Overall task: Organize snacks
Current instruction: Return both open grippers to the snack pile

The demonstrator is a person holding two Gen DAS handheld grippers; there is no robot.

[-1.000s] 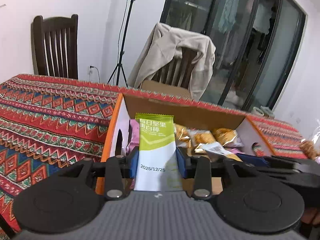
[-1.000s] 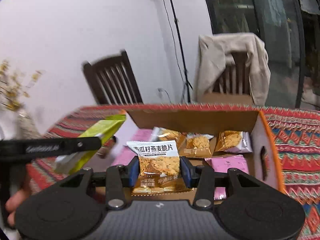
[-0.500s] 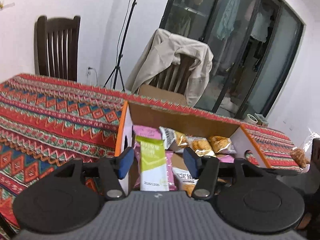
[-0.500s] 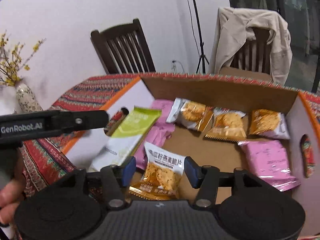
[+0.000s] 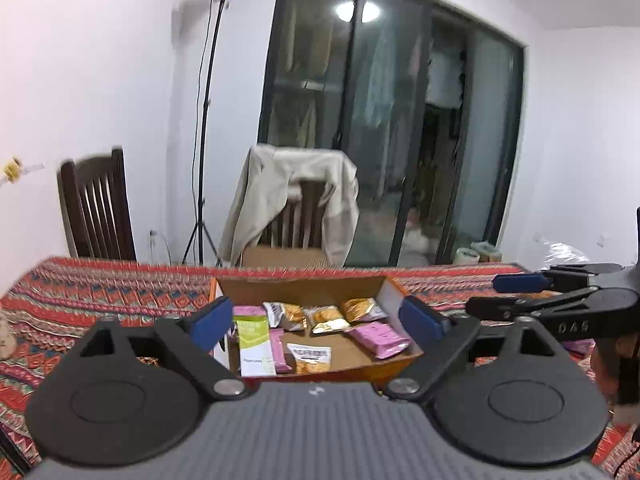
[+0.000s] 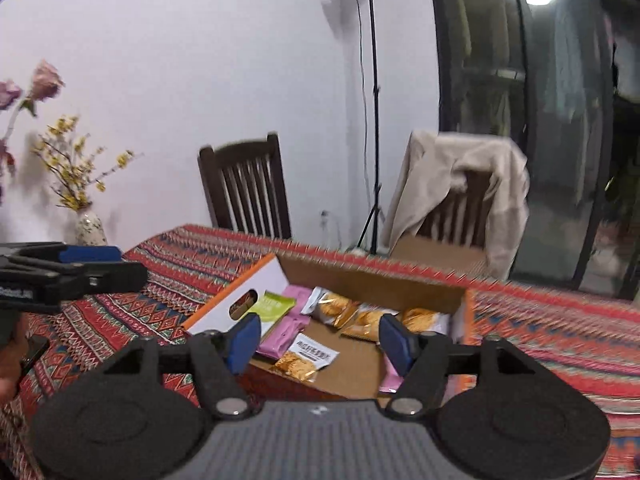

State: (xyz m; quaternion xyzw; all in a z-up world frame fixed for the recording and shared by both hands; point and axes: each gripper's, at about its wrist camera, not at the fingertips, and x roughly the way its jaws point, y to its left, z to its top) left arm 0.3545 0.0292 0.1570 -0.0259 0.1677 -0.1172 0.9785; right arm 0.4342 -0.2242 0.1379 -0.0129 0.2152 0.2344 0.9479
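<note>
Both my claws have let go and pulled up away from the cardboard box (image 5: 304, 288). The green bar (image 5: 256, 342) and orange packet (image 6: 306, 360) lie inside it, beyond the left claw (image 5: 316, 320) and right claw (image 6: 318, 340), both released, jaws opening, nothing between.

My left camera looks slightly down over my fingers, squarely at the cardboard box (image 5: 304, 292) nearby; my right views it obliquely from the right. Both share the draped chair (image 5: 296, 208).
</note>
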